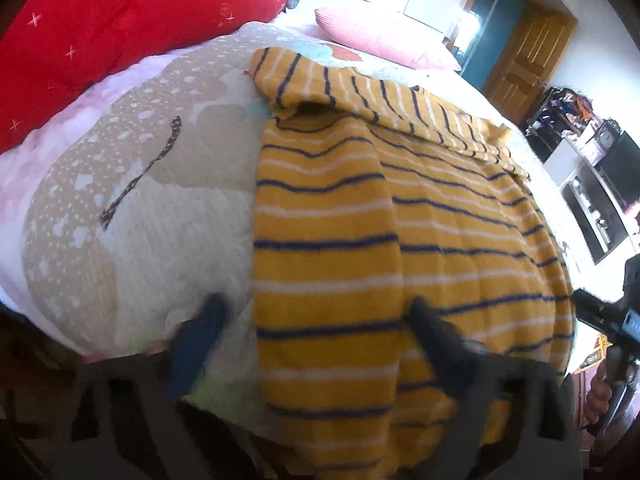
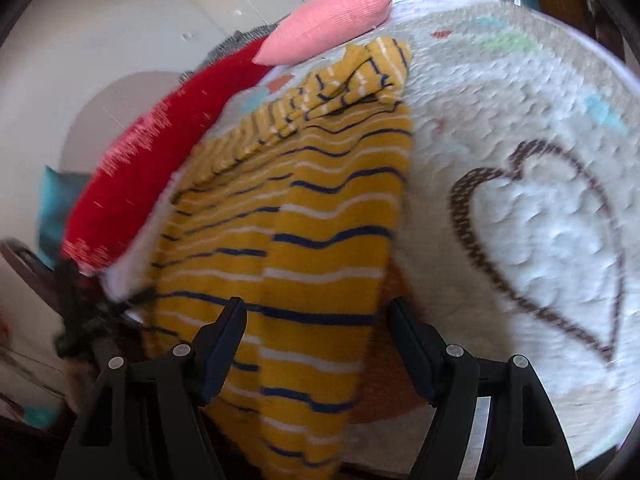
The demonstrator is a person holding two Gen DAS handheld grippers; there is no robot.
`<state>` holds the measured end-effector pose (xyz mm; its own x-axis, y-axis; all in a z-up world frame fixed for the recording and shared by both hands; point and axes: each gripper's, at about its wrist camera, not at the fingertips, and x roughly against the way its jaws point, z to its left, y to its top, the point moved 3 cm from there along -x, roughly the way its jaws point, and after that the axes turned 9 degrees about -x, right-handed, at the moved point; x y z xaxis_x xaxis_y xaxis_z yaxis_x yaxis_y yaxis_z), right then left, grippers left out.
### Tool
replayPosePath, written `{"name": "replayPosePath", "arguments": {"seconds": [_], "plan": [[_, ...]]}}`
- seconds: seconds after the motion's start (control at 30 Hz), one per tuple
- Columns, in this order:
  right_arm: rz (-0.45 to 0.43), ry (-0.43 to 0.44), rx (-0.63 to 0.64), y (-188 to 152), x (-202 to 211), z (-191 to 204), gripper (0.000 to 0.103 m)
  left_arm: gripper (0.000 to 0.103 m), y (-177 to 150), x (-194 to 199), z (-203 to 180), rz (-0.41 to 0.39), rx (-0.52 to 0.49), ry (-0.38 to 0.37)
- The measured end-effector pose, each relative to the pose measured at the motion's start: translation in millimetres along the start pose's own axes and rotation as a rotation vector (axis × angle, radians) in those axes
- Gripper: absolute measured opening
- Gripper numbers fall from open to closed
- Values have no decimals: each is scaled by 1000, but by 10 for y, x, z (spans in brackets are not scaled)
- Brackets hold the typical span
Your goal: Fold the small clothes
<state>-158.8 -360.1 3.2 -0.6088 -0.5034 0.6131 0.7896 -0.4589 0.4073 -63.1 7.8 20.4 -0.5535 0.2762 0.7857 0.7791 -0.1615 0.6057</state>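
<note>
Claws (image 2: 316,320) spread over mustard garment (image 2: 304,216) with navy-white stripes.

no readable text, label or number anywhere in view

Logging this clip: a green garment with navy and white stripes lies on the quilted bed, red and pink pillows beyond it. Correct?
Not quite: the striped garment is mustard yellow, not green, as the right wrist view shows. It does lie on the quilted bed, with the red pillow and pink pillow beyond.
</note>
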Motion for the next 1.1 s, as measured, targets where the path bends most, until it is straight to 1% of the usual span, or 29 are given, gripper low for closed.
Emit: {"name": "replayPosePath", "arguments": {"seconds": [0.03, 0.07, 0.1, 0.17, 0.23, 0.3, 0.33, 0.4, 0.47, 0.53, 0.57, 0.63, 0.67, 0.7, 0.73, 0.77, 0.8, 0.83, 0.87, 0.93, 1.03, 1.1], "plan": [[3, 41, -30, -9, -3, -7, 78, 62, -23, 36, -2, 0, -1, 3], [7, 90, -65, -27, -10, -18, 78, 49, -44, 78, 1, -1, 16, -31], [13, 120, -85, -32, -57, 12, 78, 44, -73, 109, 7, 1, 39, -67], [30, 180, -141, -89, -76, 3, 78, 44, -137, 148, 3, -3, 81, -130], [60, 222, -166, -164, -101, -9, 78, 49, -240, 140, -30, 6, 105, -167], [108, 266, -188, -296, -147, -17, 78, 63, -334, 117, -76, 9, 110, -182], [123, 274, -193, -353, -163, -18, 78, 66, -372, 110, -105, 10, 108, -185], [166, 273, -200, -496, -235, -9, 78, 80, -446, 92, -195, 12, 86, -189], [210, 257, -198, -671, -333, 14, 78, 84, -523, 64, -304, 18, 45, -174], [245, 232, -186, -840, -429, 60, 78, 84, -589, -9, -400, 40, -5, -161], [258, 218, -177, -893, -458, 73, 78, 84, -634, -50, -440, 56, -20, -164], [282, 190, -159, -963, -531, 131, 78, 84, -680, -106, -460, 85, -11, -197], [291, 176, -148, -982, -563, 158, 77, 80, -697, -148, -449, 105, 9, -225], [296, 164, -137, -997, -584, 185, 74, 63, -720, -185, -418, 132, 39, -249], [298, 155, -127, -1004, -594, 204, 64, 49, -739, -216, -389, 156, 60, -254], [299, 144, -118, -1007, -607, 223, 57, 22, -764, -246, -348, 182, 85, -274], [300, 136, -117, -1007, -612, 228, 39, 15, -784, -250, -304, 192, 128, -317], [302, 128, -122, -1002, -629, 239, 20, 13, -794, -226, -269, 189, 159, -333], [304, 121, -129, -1000, -630, 242, 15, 10, -811, -182, -246, 186, 186, -347], [302, 122, -133, -1020, -581, 231, 11, 8, -822, -69, -210, 175, 213, -360], [303, 167, -118, -1082, -363, 265, 10, 8, -860, 189, -127, 143, 282, -417], [282, 175, -102, -1106, -184, 278, 10, 8, -890, 339, -107, 116, 298, -428]]}}
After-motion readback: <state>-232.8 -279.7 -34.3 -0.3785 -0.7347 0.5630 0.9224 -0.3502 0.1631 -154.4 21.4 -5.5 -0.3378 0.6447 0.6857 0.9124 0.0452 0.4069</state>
